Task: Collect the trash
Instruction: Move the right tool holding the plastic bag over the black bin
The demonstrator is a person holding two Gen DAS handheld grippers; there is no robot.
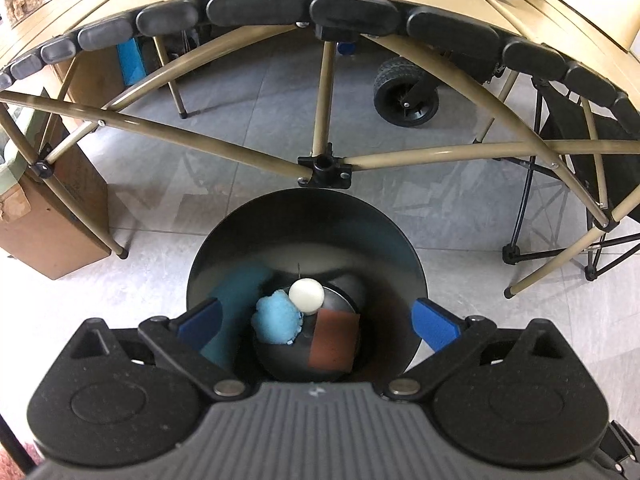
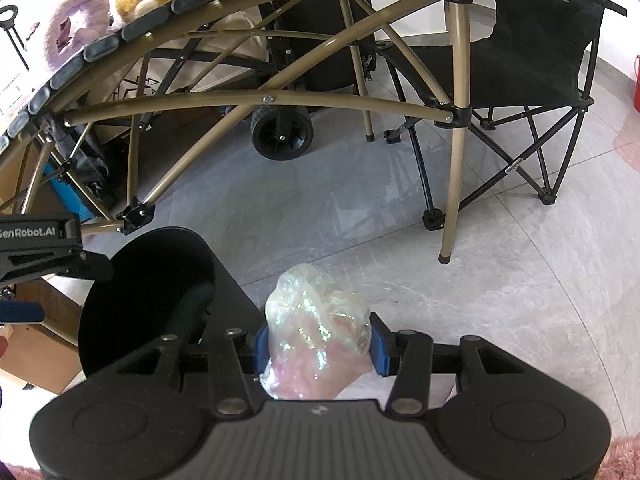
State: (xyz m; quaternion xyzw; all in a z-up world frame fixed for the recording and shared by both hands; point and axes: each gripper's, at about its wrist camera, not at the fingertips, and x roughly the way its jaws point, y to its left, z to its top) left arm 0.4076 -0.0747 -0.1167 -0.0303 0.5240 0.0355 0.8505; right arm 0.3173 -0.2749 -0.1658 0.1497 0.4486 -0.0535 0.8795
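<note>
Bin (image 1: 248, 248) under your left gripper (image 1: 316, 322), jaws spread and empty, holds blue fluff (image 1: 276, 320), white ball (image 1: 306, 295) and brown card (image 1: 334, 340); right gripper (image 2: 318, 344) pinches crumpled iridescent wrapper (image 2: 316, 320) beside that bin (image 2: 120, 304), likely needing carrying over its mouth before release.

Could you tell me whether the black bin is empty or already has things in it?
Not empty: the black bin holds a blue fluffy ball, a white ball and a brown square piece.
</note>
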